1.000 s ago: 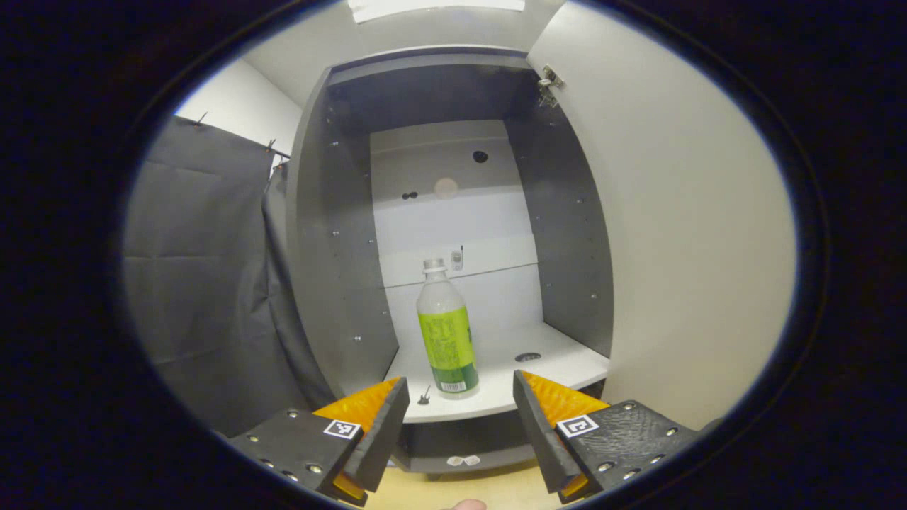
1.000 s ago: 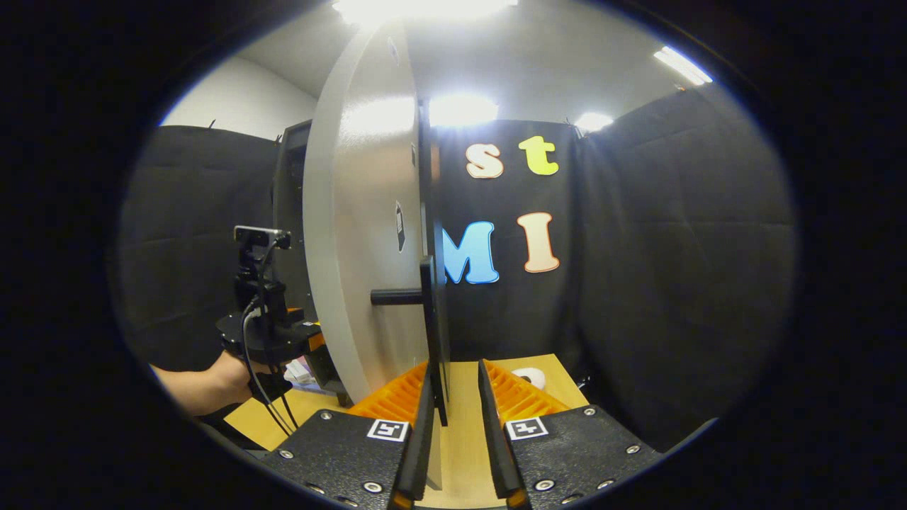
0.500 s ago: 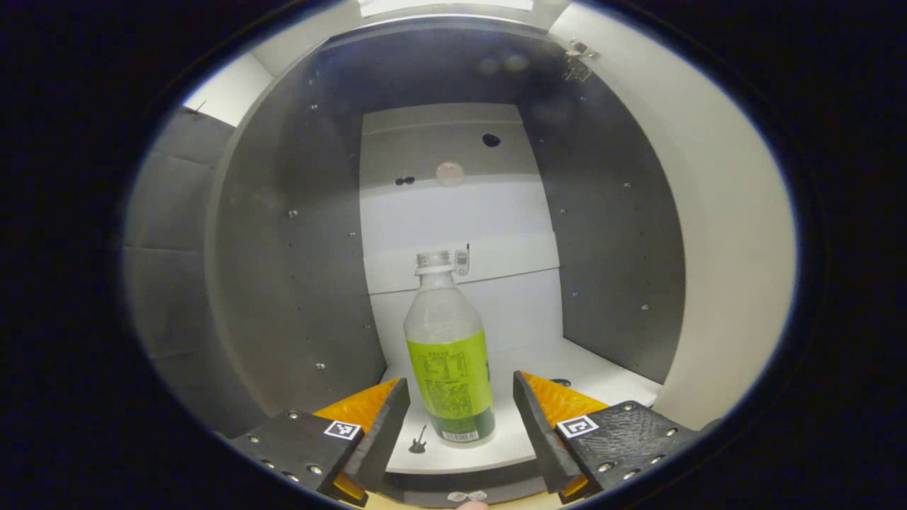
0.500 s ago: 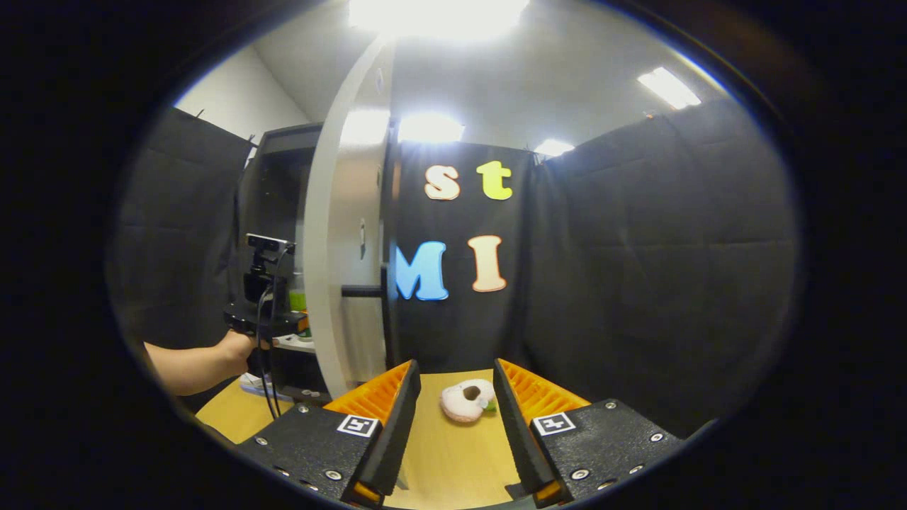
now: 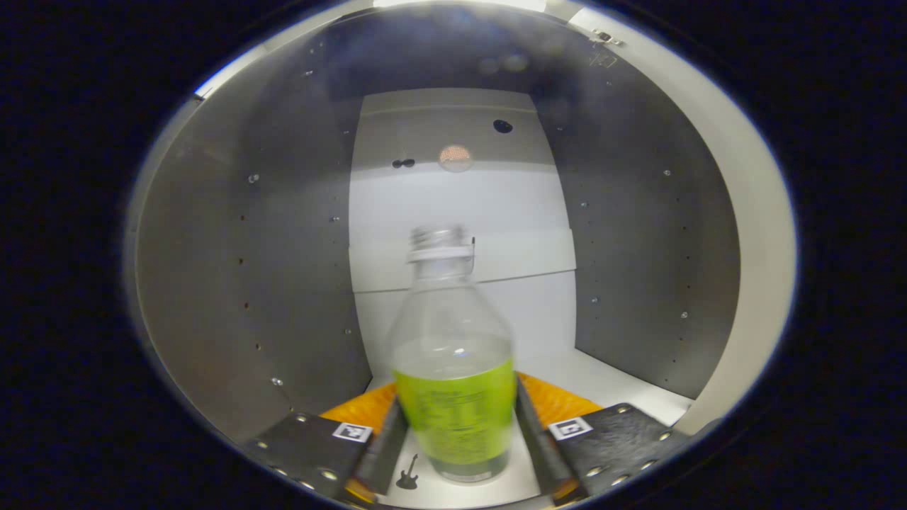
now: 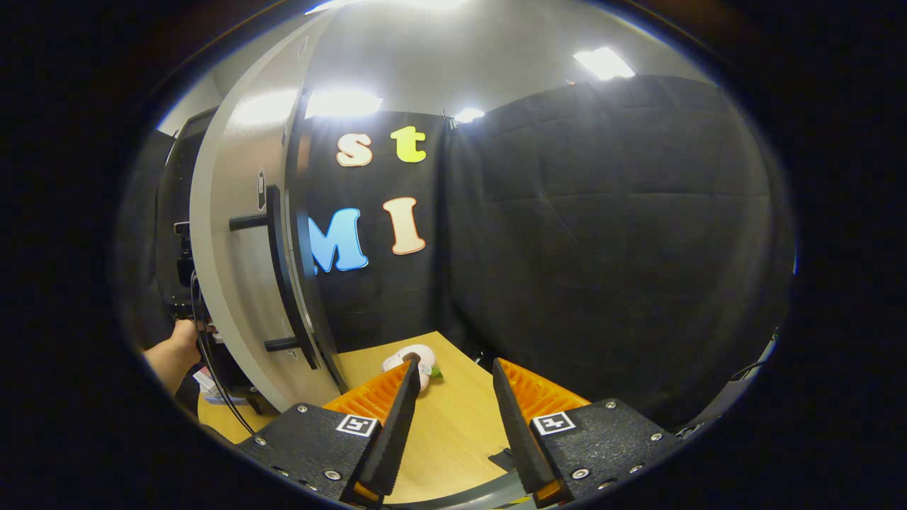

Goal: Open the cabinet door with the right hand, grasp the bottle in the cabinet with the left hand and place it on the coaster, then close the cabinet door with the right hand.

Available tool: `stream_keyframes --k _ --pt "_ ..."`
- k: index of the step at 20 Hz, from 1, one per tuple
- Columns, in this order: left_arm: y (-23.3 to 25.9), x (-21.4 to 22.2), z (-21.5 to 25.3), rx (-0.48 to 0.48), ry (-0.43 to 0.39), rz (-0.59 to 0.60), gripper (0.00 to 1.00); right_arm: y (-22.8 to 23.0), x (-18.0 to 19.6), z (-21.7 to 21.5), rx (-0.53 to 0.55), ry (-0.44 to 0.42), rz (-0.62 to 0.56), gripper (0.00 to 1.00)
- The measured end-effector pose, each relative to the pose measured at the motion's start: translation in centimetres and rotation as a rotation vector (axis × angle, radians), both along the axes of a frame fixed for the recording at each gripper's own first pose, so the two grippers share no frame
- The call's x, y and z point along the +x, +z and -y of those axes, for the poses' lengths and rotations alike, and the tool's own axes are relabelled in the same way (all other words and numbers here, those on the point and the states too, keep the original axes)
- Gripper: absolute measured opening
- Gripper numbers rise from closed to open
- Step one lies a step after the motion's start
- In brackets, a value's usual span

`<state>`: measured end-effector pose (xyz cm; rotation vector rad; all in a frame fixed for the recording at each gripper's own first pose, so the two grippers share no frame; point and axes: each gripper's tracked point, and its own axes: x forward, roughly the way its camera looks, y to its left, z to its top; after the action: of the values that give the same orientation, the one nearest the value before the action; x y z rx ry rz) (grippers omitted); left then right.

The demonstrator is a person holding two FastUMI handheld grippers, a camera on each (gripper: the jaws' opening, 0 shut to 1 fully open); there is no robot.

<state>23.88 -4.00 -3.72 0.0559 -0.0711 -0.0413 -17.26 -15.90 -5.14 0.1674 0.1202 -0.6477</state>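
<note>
Bottle (image 5: 453, 368) stands upright on the white shelf (image 5: 623, 382) inside the cabinet (image 5: 283, 248), toward the front edge. Clear upper body, green label round the lower half, cap on. A small guitar-shaped mark sits on the shelf just left of its base.

Left gripper (image 5: 457, 443) now has the bottle between its fingers, at label height. Half a second ago the bottle stood ahead of the fingertips with shelf showing on both sides; a second ago the gripper was outside the cabinet altogether. So it has pushed in and straddled the bottle. The fingers sit right against the label on both sides, but the frame is blurred, and I cannot tell whether they press on it or merely flank it. Judgement: the reach is done and the squeeze is either starting or next.

Right gripper (image 6: 446, 425) is spread wide and holds nothing. A second ago its fingers were closed in around the door handle (image 6: 280, 283); now it has let go and backed off, hanging over the wooden table (image 6: 453, 439). Cabinet door (image 6: 241, 269) stands open to its left. A hand (image 6: 181, 340) reaches in past the door.

A small pale round item (image 6: 418, 358) lies on the table near the door, partly behind one finger; it may be the coaster, not sure.

Opening step looks complete. Remaining: grip, lift out, set down, shut door.
</note>
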Motion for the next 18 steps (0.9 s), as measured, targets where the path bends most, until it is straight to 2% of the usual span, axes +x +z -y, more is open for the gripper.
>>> stream_keyframes --k 1,3,6,8,9,10,12,13,18 --pt "-0.2 0.1 0.1 -0.014 -0.002 0.0 0.71 -0.1 -0.1 -0.2 -0.004 -0.001 -0.003 0.65" --pt "0.0 -0.4 0.4 -0.046 -0.031 -0.005 0.71 0.0 0.2 -0.8 -0.01 0.011 -0.001 0.65" --pt "0.6 -1.9 0.0 -0.059 -0.018 0.001 0.7 -0.3 0.9 -0.3 -0.033 0.041 -0.009 0.65" --pt "1.3 -4.1 -0.1 -0.066 -0.026 0.014 0.7 -0.7 1.4 -0.2 -0.025 0.076 -0.001 0.65" --pt "1.8 -5.2 -0.1 -0.064 -0.03 0.022 0.67 -0.9 1.6 0.0 -0.009 0.099 0.008 0.65" --pt "2.2 -6.3 -0.2 -0.055 -0.026 0.029 0.7 -1.3 1.9 0.0 0.009 0.128 0.015 0.64" --pt "3.2 -8.8 -1.0 -0.04 0.004 0.053 0.67 -1.6 2.6 0.5 0.032 0.176 0.015 0.65" --pt "4.0 -10.2 -1.4 -0.042 0.017 0.067 0.71 -1.7 2.7 0.8 0.041 0.201 0.015 0.64" --pt "6.1 -17.7 -3.1 -0.009 0.118 0.121 0.71 -2.5 3.2 1.7 0.029 0.322 0.003 0.63"
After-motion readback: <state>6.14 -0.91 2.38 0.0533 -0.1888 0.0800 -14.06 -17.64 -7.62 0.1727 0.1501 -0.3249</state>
